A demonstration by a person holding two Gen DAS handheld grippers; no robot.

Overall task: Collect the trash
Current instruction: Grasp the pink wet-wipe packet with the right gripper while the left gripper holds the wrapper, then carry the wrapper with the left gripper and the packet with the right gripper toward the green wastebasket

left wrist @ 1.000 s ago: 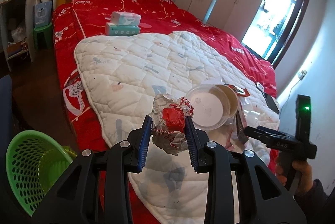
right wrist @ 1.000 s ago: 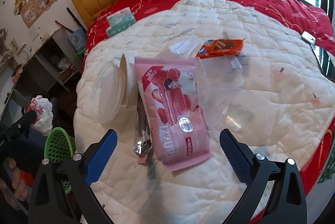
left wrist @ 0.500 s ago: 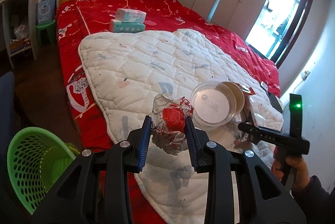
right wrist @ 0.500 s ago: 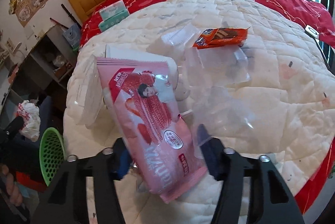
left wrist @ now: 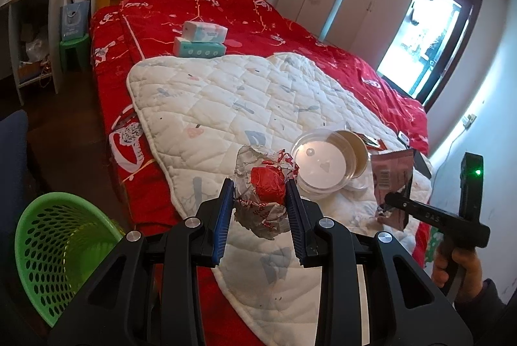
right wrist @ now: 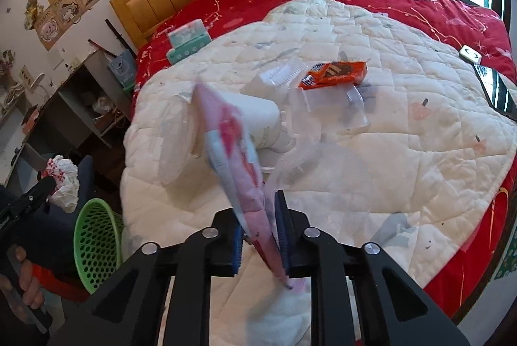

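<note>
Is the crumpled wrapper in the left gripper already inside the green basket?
No: the crumpled wrapper sits clamped in the left gripper above the quilt, with the green basket off to the side.

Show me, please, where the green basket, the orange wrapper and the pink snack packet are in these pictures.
green basket (left wrist: 48, 245), left wrist view, on its mesh wall.
orange wrapper (right wrist: 336, 74), right wrist view, on its printed face.
pink snack packet (right wrist: 236, 152), right wrist view, on its lifted middle.
</note>
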